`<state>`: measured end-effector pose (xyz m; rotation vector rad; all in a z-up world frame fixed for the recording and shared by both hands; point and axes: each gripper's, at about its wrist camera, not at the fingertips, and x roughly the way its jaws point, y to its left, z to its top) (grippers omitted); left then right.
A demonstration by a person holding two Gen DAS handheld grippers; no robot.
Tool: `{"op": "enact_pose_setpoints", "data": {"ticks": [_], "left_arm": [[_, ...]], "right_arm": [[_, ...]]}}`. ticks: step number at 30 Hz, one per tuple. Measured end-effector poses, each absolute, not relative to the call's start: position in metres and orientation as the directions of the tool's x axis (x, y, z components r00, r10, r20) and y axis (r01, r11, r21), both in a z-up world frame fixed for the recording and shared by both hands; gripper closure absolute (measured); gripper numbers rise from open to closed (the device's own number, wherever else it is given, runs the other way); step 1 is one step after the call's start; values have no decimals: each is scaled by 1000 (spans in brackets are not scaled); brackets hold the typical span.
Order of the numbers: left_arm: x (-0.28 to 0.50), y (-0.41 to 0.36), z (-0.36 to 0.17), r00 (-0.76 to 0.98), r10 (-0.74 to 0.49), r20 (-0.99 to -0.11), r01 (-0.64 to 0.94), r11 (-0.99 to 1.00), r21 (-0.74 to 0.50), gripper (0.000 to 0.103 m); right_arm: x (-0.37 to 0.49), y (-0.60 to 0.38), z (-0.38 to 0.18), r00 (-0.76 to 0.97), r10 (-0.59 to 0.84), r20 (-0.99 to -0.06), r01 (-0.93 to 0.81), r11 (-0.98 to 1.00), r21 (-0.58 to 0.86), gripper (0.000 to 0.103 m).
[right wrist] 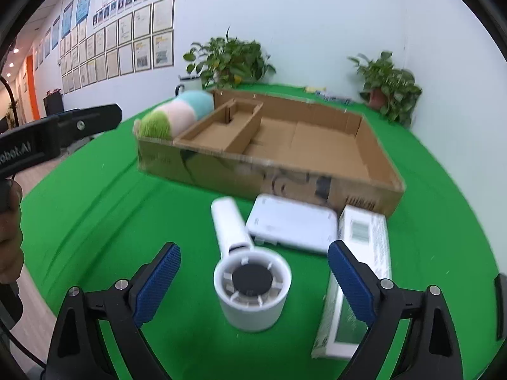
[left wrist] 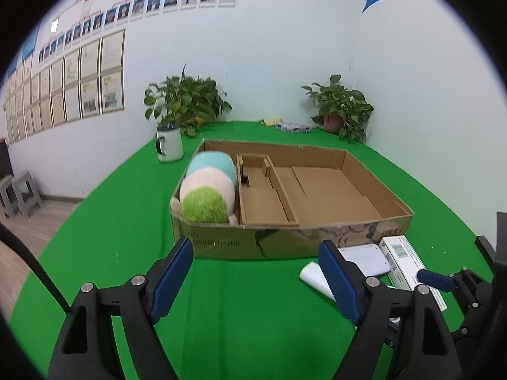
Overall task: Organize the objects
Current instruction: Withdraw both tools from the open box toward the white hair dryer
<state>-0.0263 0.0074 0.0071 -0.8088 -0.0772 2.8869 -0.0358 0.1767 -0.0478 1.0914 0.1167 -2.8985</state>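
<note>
A shallow cardboard box (left wrist: pixel 364 234) (right wrist: pixel 221 171) with dividers sits on the green table. A striped plush toy (left wrist: pixel 207 190) (right wrist: pixel 177 112) lies in its left compartment. In front of the box lie a white handheld fan (right wrist: pixel 250 281) (left wrist: pixel 313 277), a flat white device (right wrist: pixel 291 224) (left wrist: pixel 367 258) and a white-and-green carton (right wrist: pixel 364 269) (left wrist: pixel 402 259). My right gripper (right wrist: pixel 253 278) is open, its fingers either side of the fan's round head. My left gripper (left wrist: pixel 256 272) is open and empty, in front of the box.
A white mug (left wrist: pixel 170 144) and a potted plant (left wrist: pixel 187 101) stand at the back left, another plant (left wrist: pixel 343 107) at the back right. Small packets (left wrist: pixel 293 126) lie at the table's far edge. Stools (left wrist: pixel 19 193) stand on the floor left.
</note>
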Motion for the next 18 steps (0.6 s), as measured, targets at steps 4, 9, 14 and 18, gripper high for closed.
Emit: {"op": "enact_pose_setpoints", "data": {"ticks": [4,9,14,18], "left_arm": [[-23,5,-6,-818,176,-548,-136,-984,-112,22],[-20,3,-18,-790,194,-581,-144,-981,-132,22],[-20,-5,-25,-771,216,-599,-141,-975,-169,22],[-26,-15,-33,-733,259,-629,-138,-962,-235,22]], "right_arm": [[-34,177,-62,-729,-19,-685,85,-994,-64,26],[-38,171,-73,-711,-20,-703,113,-990,-86,48],[-37,167,-71,-690,-80,-720,131,-991,-15,48],[-34,162,-69,-646,-198,-737,125,-980,154,48]]}}
